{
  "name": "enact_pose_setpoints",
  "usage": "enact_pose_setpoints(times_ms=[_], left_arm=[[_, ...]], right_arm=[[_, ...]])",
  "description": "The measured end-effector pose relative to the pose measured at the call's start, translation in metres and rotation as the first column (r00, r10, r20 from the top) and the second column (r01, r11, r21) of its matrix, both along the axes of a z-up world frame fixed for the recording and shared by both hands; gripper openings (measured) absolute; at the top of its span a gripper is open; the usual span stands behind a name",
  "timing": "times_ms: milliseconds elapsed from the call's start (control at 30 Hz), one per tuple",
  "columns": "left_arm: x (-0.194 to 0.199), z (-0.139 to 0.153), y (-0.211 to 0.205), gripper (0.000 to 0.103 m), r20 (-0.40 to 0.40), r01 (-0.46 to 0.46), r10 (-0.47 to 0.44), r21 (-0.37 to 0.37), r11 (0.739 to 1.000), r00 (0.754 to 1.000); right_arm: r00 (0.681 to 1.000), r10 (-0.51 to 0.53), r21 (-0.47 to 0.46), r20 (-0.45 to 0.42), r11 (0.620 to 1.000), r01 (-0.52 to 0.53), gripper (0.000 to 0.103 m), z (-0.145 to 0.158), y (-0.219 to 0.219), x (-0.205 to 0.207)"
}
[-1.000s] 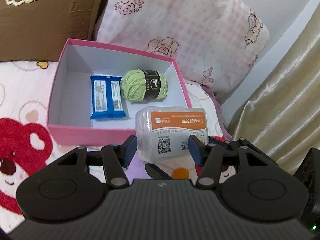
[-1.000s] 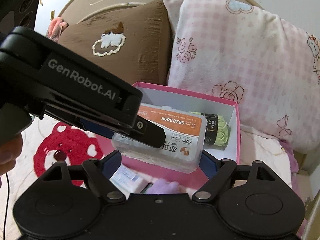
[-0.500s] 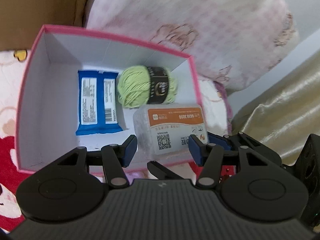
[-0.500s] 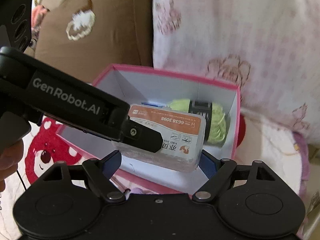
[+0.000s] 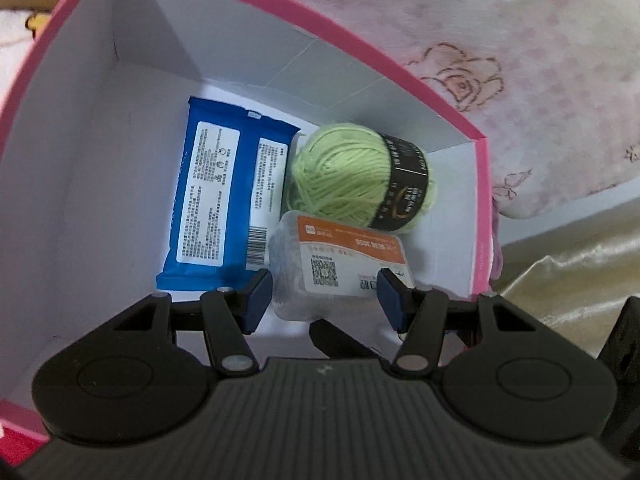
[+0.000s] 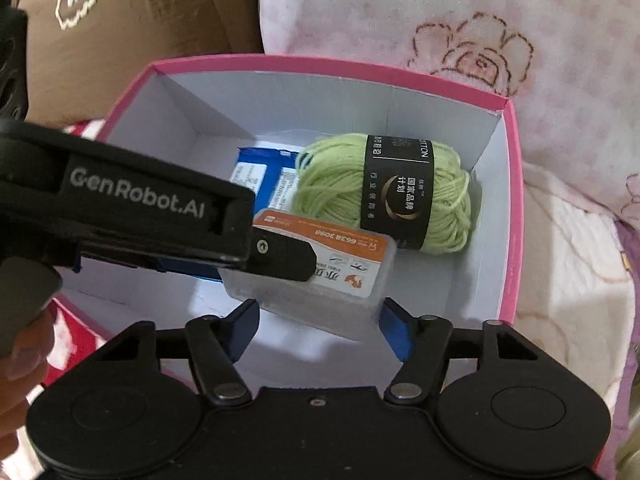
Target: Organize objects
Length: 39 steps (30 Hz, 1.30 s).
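Note:
A clear plastic case with an orange label (image 5: 340,276) sits between the blue pads of my left gripper (image 5: 325,300), which is shut on it and holds it inside the pink box (image 5: 360,56). In the box lie a blue packet (image 5: 224,208) and a green yarn ball (image 5: 356,184) just beyond the case. In the right wrist view the case (image 6: 320,276) hangs from the left gripper's finger over the box floor. My right gripper (image 6: 320,334) is open and empty, its pads just below the case.
The pink box (image 6: 512,200) rests on a bed with a red bear print. A pink floral pillow (image 6: 460,20) and a brown pillow (image 6: 132,20) lean behind it. A gold curtain (image 5: 580,264) hangs at the right.
My left gripper has carried the case forward and down, from in front of the box to inside it next to the yarn. The right gripper followed closer to the box.

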State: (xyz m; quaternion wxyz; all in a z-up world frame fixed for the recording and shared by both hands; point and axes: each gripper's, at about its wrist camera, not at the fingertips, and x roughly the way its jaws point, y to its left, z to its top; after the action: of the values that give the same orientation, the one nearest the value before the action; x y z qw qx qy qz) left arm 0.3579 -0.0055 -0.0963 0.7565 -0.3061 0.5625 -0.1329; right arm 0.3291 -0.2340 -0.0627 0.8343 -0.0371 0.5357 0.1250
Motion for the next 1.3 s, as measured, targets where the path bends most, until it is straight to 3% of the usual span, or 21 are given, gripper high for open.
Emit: enact_pose_setpoints(times_ms=[400,700,867,1067,1200,1300], left_arm=[[0.002,-0.019,-0.012,0.055,-0.03,-0.046,0.046,-0.027,0.999,0.999],[-0.004,-0.025,-0.013,0.048,-0.038,-0.126,0.124,-0.04,0.991,0.992],[-0.006,-0.021,-0.013,0.043,-0.025,-0.126,0.125,-0.013,0.992,0.992],[-0.008,-0.017,-0.012,0.041,-0.017,-0.145,0.145,-0.016,0.989,0.989],[-0.013,-0.014,-0.017,0.038,-0.014,-0.146,0.146,-0.004,0.989,0.989],[-0.017,-0.011,-0.019,0.035,-0.003,-0.142,0.142,0.005,0.99,0.99]], right_arm=[[0.998,0.06,-0.2,-0.008,0.978,-0.06,0.06,-0.016,0.017,-0.003],[0.997,0.078,-0.251,-0.013,0.965,-0.079,0.06,-0.023,0.021,-0.005],[0.995,0.092,-0.2,-0.029,0.975,-0.096,0.058,-0.029,0.013,0.001],[0.991,0.121,-0.129,-0.049,0.984,-0.126,0.057,-0.012,0.004,-0.008],[0.993,0.118,-0.125,-0.02,0.985,-0.119,0.038,-0.011,-0.005,-0.016],[0.994,0.108,-0.133,0.005,0.985,-0.106,0.036,-0.013,-0.007,0.006]])
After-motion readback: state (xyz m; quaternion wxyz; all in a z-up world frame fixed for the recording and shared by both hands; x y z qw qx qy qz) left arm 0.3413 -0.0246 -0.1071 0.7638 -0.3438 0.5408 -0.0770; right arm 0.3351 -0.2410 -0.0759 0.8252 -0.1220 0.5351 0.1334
